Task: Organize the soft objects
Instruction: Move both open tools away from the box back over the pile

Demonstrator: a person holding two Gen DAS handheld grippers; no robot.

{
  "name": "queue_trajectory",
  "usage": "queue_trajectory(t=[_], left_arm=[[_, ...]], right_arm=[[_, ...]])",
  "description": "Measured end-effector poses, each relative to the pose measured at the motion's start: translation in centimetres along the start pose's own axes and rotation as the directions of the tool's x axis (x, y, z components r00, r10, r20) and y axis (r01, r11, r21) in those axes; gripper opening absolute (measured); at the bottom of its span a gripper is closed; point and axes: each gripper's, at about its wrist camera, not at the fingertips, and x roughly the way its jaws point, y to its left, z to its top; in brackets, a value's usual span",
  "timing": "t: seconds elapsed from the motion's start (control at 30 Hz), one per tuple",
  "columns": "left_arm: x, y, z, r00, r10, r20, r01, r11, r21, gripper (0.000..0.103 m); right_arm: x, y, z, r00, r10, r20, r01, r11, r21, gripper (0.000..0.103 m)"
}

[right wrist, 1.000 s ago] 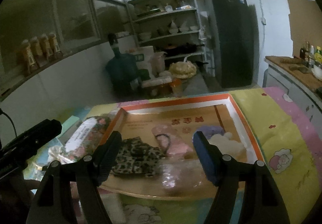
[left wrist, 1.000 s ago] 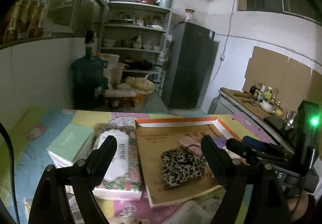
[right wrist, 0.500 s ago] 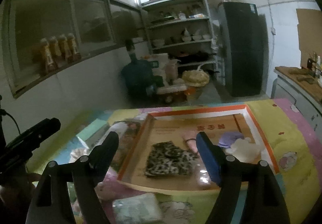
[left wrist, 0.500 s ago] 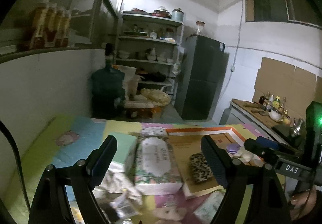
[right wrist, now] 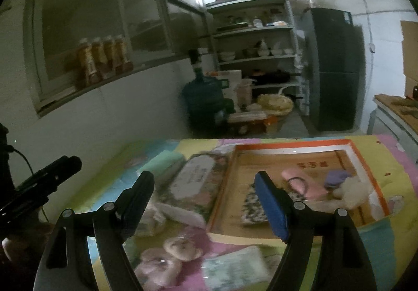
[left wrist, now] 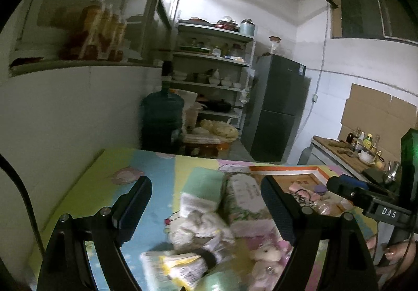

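Above a bench covered with a pastel cartoon-print mat (right wrist: 399,168), two grippers are held, each with its jaws spread wide and nothing between them. From the right wrist view, the right gripper (right wrist: 203,186) is seen over the clutter, and a shallow orange-rimmed cardboard box (right wrist: 300,146) is seen to the right of centre. Inside the box a leopard-print pouch (right wrist: 249,208), a pink pouch (right wrist: 304,183), a purple item (right wrist: 337,177) and a fluffy white item (right wrist: 352,193) are laid close together. Just beside the box's left wall a floral tissue pack (right wrist: 194,181) is placed, with a pale green box (right wrist: 164,161) beyond it. Nearer the camera a pink plush toy (right wrist: 167,257) and a blurred greenish packet (right wrist: 235,264) are seen on the mat. From the left wrist view, the left gripper (left wrist: 206,200) is held over a crumpled white bundle (left wrist: 201,225) and blurred packets, while the right gripper's body is visible at the right edge, gripped by a hand (left wrist: 397,257).
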Motion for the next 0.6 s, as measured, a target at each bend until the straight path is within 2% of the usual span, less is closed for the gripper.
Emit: queue_trajectory(t=[0.33, 0.5, 0.6], left_arm=[[-1.4, 4.1, -2.1, 1.0, 0.003, -0.025, -0.004, 0.999, -0.041, 0.085], [-1.9, 5.9, -3.4, 0.999, 0.008, -0.037, -0.011, 0.998, -0.063, 0.085], [-2.2, 7.0, -4.3, 0.999, 0.015, -0.05, -0.019, 0.996, -0.082, 0.085]], right_arm=[[2.0, 6.0, -2.5, 0.991, 0.108, -0.082, -0.114, 0.991, -0.065, 0.08], [3.8, 9.4, -5.4, 0.97, 0.165, -0.177, -0.188, 0.975, -0.121, 0.08], [5.3, 11.0, -6.9, 0.96, 0.161, -0.227, -0.199, 0.968, -0.155, 0.08]])
